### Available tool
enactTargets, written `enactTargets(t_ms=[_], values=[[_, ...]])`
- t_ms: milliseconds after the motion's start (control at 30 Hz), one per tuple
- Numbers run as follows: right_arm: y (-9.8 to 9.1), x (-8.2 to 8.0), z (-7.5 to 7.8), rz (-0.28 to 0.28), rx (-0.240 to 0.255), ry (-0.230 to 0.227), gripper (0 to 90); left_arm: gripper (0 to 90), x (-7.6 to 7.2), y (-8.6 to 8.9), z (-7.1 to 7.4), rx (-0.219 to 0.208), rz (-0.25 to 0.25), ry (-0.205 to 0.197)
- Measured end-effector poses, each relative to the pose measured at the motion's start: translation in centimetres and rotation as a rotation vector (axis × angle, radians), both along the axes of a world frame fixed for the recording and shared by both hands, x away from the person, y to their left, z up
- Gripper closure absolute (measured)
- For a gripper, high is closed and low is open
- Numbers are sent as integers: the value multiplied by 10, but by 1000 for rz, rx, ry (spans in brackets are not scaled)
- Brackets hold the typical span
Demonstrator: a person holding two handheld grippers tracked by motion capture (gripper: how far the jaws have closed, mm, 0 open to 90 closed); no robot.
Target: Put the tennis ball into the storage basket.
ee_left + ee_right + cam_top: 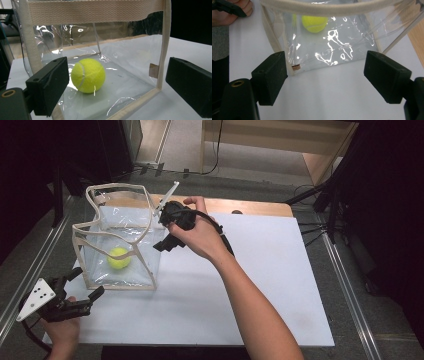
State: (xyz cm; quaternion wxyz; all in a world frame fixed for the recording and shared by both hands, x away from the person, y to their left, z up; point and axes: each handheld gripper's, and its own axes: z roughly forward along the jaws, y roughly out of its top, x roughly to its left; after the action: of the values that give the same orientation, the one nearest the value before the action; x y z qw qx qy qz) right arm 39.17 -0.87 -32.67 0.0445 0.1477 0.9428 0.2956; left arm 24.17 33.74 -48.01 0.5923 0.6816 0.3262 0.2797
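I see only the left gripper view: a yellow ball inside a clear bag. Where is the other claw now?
Observer: The right claw is held above the bag's right side, near its top rim, in the high view.
Operator: Is it open?
Observer: Yes; in the right gripper view its jaws stand wide apart with nothing between them.
Operator: Does the bag sit on a bare table?
Observer: It sits on the far left part of a white sheet, and the tennis ball rests on the bag's floor.
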Motion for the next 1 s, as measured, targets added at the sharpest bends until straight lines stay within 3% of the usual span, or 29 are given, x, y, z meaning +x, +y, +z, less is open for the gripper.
enactTargets(t_ms=[500,633,1000], values=[[-17,-10,-17,-33,36,12,154,54,0,0,0,3,0,0],[-21,-12,-23,-41,42,4,110,53,0,0,0,4,-1,0],[-37,-19,-38,-83,66,-21,92,54,0,0,0,4,0,2]])
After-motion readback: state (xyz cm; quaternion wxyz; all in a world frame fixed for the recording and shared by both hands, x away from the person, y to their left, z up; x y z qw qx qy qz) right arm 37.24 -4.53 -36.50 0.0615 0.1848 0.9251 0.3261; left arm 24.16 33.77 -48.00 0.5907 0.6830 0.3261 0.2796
